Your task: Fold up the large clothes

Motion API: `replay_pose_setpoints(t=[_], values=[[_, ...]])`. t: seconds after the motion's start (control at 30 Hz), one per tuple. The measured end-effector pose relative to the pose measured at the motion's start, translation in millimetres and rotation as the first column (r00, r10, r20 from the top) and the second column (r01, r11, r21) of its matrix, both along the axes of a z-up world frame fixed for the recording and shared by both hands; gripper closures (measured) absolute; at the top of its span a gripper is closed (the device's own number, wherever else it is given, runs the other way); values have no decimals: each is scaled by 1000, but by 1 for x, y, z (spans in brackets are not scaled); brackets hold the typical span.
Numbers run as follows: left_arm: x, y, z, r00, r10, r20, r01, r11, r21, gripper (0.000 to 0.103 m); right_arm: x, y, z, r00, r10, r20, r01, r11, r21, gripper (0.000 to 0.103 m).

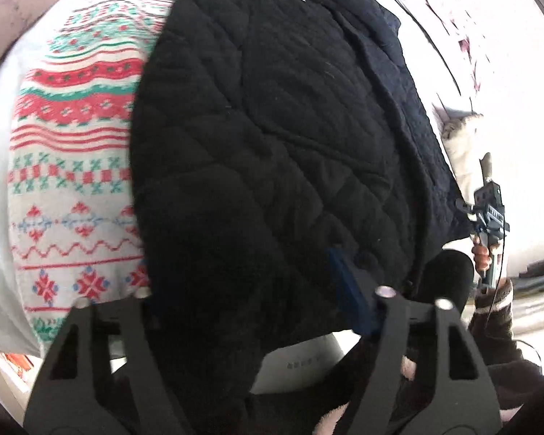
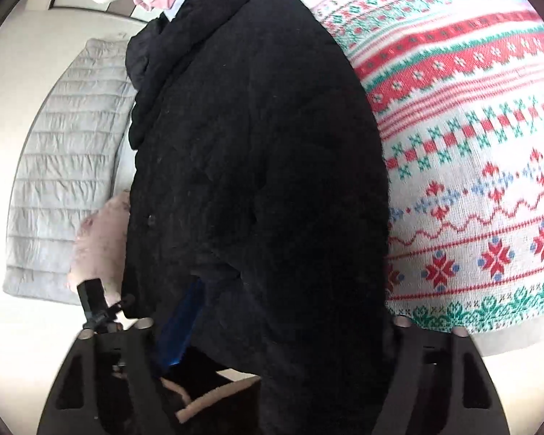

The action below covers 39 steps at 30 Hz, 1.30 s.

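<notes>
Left wrist: black quilted coat (image 1: 272, 145) over patterned knit blanket (image 1: 72, 188), both tools' grip hidden.

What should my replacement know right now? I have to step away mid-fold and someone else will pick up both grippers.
Left gripper: jaws spread wide, black quilted jacket lying between them; whether it is gripped cannot be told.
Right gripper: the same, jaws wide, jacket hem between them.
The jacket lies on the red-and-green patterned blanket. A grey quilted garment lies beside it.
Done: jacket looks partly doubled over, one edge turned back.
Left: probably finish folding and neaten it.
</notes>
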<state>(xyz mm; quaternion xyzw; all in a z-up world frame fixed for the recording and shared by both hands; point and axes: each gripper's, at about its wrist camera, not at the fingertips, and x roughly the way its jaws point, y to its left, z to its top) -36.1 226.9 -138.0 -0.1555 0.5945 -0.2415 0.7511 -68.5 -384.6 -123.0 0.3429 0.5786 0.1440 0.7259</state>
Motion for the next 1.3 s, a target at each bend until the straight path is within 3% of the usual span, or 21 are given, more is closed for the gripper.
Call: replay_pose_setpoints(t=[0.1,0.2,0.3,0.47,0.7,0.87,0.97,1.03,1.17,1.3], values=[[1,11,-4,999,50,-11,-51,999,-2,64,-6,-10,-6,999,-38,-20,38,999,1,71],[1,14,-3,996,80,-33,-82,995,-53,83,-12,-9,1,999,-50,22,49,999,22,86],[0,7,12,995,99,14,-97,993,-70,87,-15,-7,21,993,-66,95,62,997,38,89],[4,7,69,979,145,141,-113,970,-213,88,-10,-4,80,959,-90,268,67,993,96,91],[8,5,148,925,219,310,-98,927,-363,89,1,10,160,884,-106,455,47,989,138,92],[-1,13,186,889,243,387,-71,910,-407,89,2,12,199,833,-132,537,48,985,168,92],[-19,21,184,898,226,378,-66,918,-392,89,-8,16,204,834,-121,538,39,986,161,92],[-33,25,167,916,214,338,-80,926,-369,89,-19,18,200,848,-111,518,38,988,149,92],[-56,30,123,945,217,242,-123,928,-353,89,-48,16,171,883,-99,459,38,990,139,92],[-86,41,92,956,246,162,-167,906,-389,92,-74,11,137,903,-136,408,67,981,179,92]])
